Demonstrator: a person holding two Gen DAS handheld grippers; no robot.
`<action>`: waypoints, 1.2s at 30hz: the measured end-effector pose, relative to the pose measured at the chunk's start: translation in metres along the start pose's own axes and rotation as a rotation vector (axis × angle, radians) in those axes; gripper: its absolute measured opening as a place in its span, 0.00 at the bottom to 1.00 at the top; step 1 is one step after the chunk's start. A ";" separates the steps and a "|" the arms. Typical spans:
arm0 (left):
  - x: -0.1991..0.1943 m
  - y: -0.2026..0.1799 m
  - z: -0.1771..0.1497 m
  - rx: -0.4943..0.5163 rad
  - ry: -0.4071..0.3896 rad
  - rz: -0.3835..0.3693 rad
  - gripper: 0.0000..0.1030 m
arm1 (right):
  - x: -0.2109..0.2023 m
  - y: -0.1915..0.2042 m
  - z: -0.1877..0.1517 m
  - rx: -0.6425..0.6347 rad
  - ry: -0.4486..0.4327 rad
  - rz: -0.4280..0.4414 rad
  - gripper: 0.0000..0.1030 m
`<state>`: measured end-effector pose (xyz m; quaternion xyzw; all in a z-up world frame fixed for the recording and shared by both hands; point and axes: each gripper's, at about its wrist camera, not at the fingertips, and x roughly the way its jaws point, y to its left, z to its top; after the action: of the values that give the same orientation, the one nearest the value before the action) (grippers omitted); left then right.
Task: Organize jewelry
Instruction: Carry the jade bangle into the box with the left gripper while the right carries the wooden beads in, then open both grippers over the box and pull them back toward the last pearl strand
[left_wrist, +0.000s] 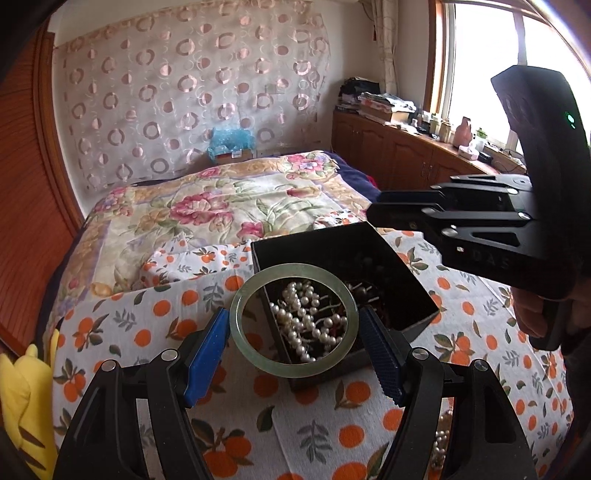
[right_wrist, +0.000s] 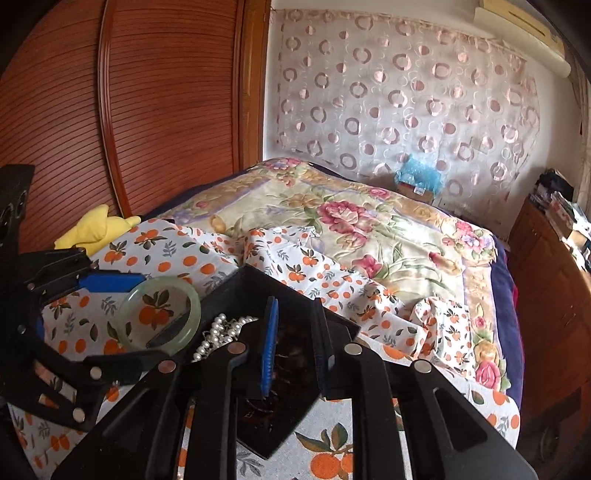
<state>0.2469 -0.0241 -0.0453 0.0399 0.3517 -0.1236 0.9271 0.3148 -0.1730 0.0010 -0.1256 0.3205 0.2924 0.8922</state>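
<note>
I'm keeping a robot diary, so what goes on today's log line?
left gripper: holding green bangle | right gripper: nothing held | black box: pearls inside

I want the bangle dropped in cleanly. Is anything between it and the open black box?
Nothing visible blocks it. The jade bangle, held in the left gripper, hangs over the box, pearls directly beneath. The right gripper sits above the far rim.

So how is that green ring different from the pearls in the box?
The bangle is one smooth, pale green, see-through hoop; the pearls are many small white beads on a string.
The bangle keeps a stiff round shape; the pearls lie in a loose tangle.
The bangle is held up between the blue pads of the left gripper; the pearls rest inside the black box.
Both are jewelry.
</note>
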 end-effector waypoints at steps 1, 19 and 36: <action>0.002 0.000 0.001 0.000 0.001 -0.003 0.66 | -0.001 -0.001 -0.001 0.005 -0.001 0.001 0.19; 0.033 -0.016 0.022 0.055 0.022 -0.003 0.67 | -0.031 -0.025 -0.060 0.110 0.010 -0.047 0.21; -0.016 -0.021 -0.024 0.039 0.025 -0.067 0.67 | -0.065 0.014 -0.121 0.153 0.083 0.059 0.21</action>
<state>0.2143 -0.0372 -0.0529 0.0477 0.3619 -0.1611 0.9169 0.2057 -0.2403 -0.0500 -0.0597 0.3819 0.2879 0.8762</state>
